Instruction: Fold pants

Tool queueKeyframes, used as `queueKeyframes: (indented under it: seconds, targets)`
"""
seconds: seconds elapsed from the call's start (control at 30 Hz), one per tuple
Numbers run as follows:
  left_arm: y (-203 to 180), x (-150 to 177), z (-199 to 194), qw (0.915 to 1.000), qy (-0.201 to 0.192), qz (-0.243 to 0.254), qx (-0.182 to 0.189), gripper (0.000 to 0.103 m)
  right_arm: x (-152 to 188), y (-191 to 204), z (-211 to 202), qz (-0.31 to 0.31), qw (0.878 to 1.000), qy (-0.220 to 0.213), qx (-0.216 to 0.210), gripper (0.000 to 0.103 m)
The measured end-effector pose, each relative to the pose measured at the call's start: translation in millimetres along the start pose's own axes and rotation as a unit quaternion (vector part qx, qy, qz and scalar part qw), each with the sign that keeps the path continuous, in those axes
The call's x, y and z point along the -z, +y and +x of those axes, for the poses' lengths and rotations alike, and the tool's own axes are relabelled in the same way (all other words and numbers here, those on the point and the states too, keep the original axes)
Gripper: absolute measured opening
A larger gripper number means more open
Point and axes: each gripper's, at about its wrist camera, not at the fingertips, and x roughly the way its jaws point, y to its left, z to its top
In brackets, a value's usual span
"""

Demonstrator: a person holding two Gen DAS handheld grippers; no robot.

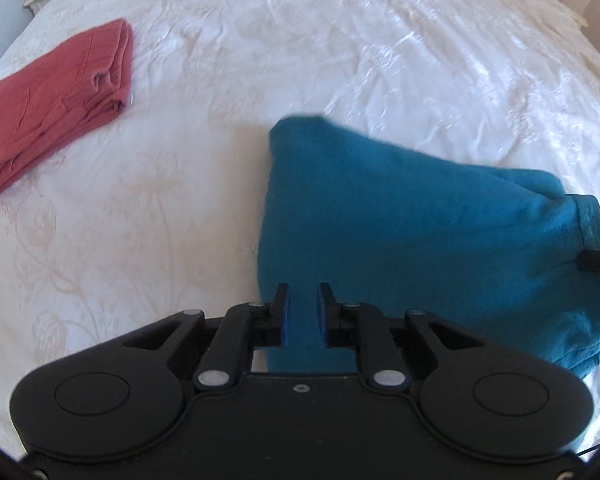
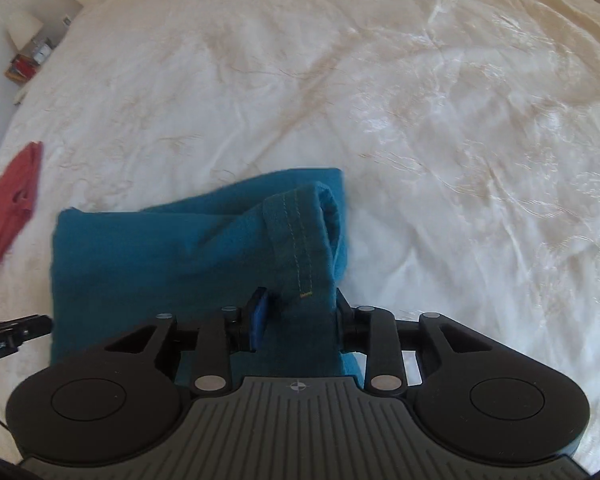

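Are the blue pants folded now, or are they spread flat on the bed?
Folded. The blue pants lie doubled in layers, with a stitched hem turned on top, while the left tool and right tool pinch the near edge.

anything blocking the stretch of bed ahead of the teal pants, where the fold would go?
Nothing visible. Both grippers, left and right, already have the teal pants between their fingers. The white bedspread ahead is bare. The folded red garment lies well off to the left, apart from the pants.
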Motion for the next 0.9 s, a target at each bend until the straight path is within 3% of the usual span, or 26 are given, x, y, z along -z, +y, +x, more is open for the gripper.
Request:
queueKeyframes:
  seconds: [0.17,0.27,0.37,0.47,0.53,0.6,0.73,0.9]
  targets:
    - [11.3,18.4,-8.3,0.9997,0.011,-0.020,0.001,0.026,12.2,-16.1,-16.6,0.017,1.000,-0.020,-0.012,0.033]
    - [5.4,26.5,-32.2,0.9998,-0.012,-0.016,-0.001,0.039,21.3,-1.5,-40.6,-0.009,0.998,-0.064,-0.006,0.033]
    - [-7.5,32.6,-51.2,0.9993,-0.036,0.002,0.007,0.044,29.7,18.5,-57.7,-0.043,0.994,-0.103,-0.005,0.033]
    - [-25.8,40.9,-57.0,0.9984,-0.043,0.034,0.014,0.053,39.2,35.7,-66.5,-0.072,0.989,-0.128,-0.028,0.033]
    - [-35.4,48.0,-53.6,0.9979,-0.038,0.051,0.013,0.053,44.0,41.8,-65.4,-0.086,0.988,-0.120,-0.050,0.033]
    - [-42.0,56.5,-44.9,0.9980,-0.020,0.058,0.013,0.053,49.5,46.7,-57.5,-0.097,0.989,-0.103,-0.046,0.033]
    - [-44.8,75.0,-22.6,0.9980,0.025,0.058,0.011,0.054,66.9,37.9,-40.3,-0.101,0.992,-0.072,0.018,0.033]
    - [-38.3,89.7,-26.7,0.9985,0.029,0.043,0.015,0.054,75.5,-7.1,-49.5,0.003,0.996,-0.064,0.068,0.033]
